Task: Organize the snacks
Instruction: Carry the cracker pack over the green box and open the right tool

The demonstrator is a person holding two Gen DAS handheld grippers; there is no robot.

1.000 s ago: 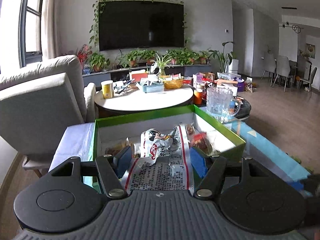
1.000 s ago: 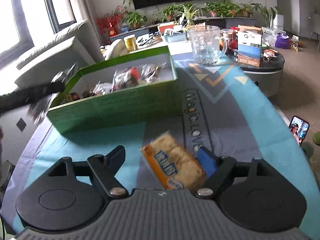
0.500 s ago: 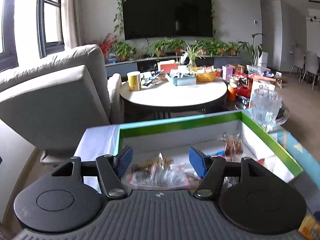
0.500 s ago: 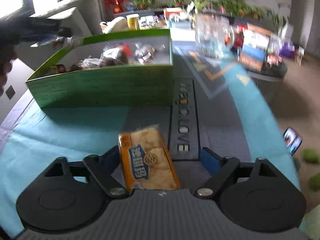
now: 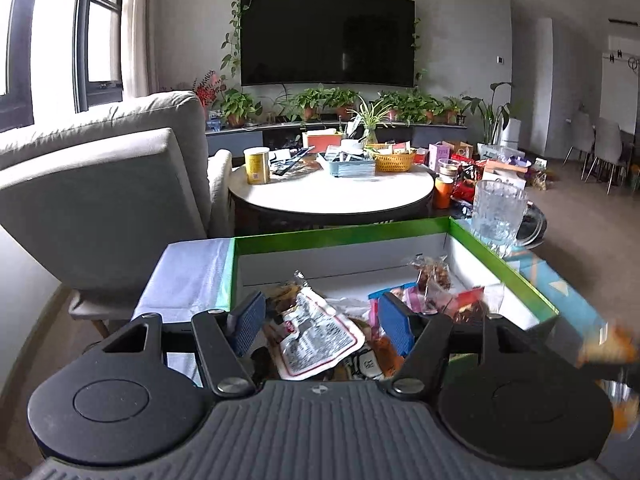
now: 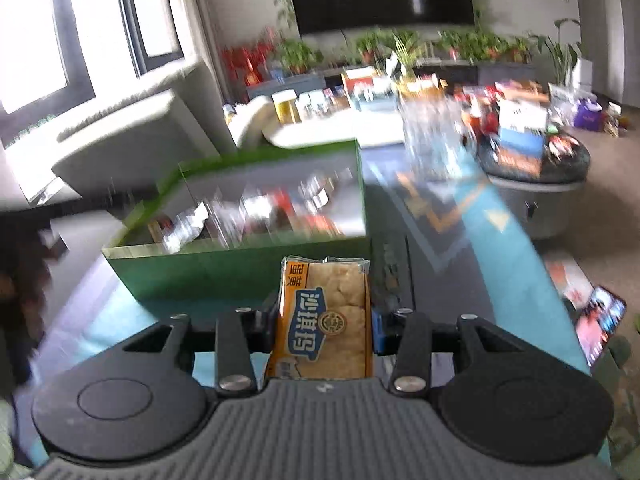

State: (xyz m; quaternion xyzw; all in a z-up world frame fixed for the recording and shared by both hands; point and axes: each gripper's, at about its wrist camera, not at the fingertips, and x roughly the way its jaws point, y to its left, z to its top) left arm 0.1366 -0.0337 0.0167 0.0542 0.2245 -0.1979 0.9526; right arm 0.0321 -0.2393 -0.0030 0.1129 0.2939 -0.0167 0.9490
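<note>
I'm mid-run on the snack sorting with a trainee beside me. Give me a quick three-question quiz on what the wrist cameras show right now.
1. True or false: the right gripper is clamped on the orange cake packet.
2. Where does the white printed wrapper lie? A) on the round table B) inside the green box C) on the sofa
3. Fill in: the left gripper stands ____ over the snacks, gripping nothing.

Key
1. True; the jaws have just been closing and the pads press its sides.
2. B
3. open
</note>
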